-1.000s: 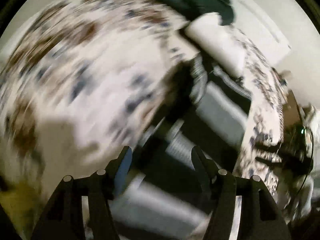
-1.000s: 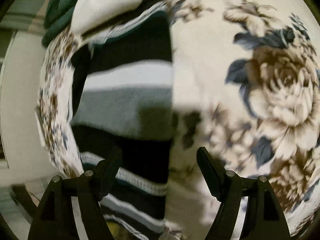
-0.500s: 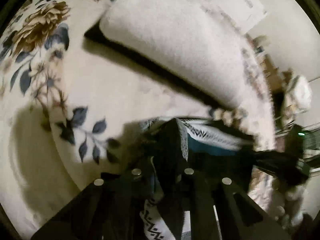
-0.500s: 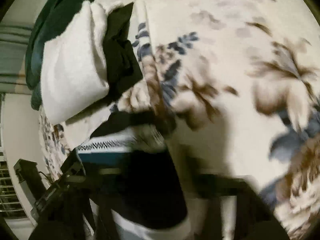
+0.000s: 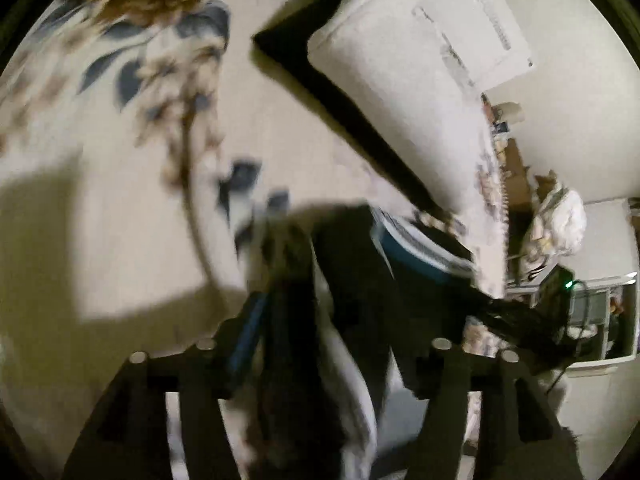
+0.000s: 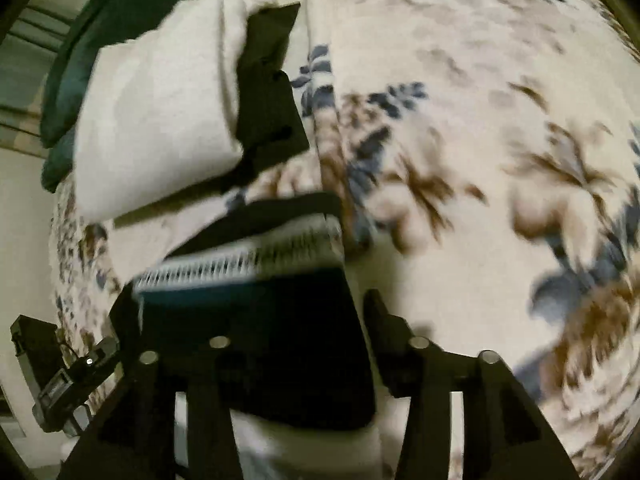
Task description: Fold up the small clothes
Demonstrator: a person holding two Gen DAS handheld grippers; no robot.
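Note:
A striped garment, black with white, grey and teal bands, lies folded on the flowered bed cover; it shows in the left wrist view [image 5: 360, 280] and the right wrist view [image 6: 256, 320]. My left gripper [image 5: 332, 344] stands open with the garment's edge between its fingers. My right gripper [image 6: 256, 320] stands open over the garment's black band, its left finger hidden by the cloth. The picture is blurred by motion.
A folded white cloth [image 6: 160, 120] on a black cloth [image 6: 272, 92] lies past the garment, with a dark green one [image 6: 80, 60] behind. The flowered bed cover [image 6: 480, 140] spreads to the right. Room clutter [image 5: 560, 220] stands beyond the bed's edge.
Both grippers were shut on the garment half a second ago and have opened. The garment now rests folded on the cover.

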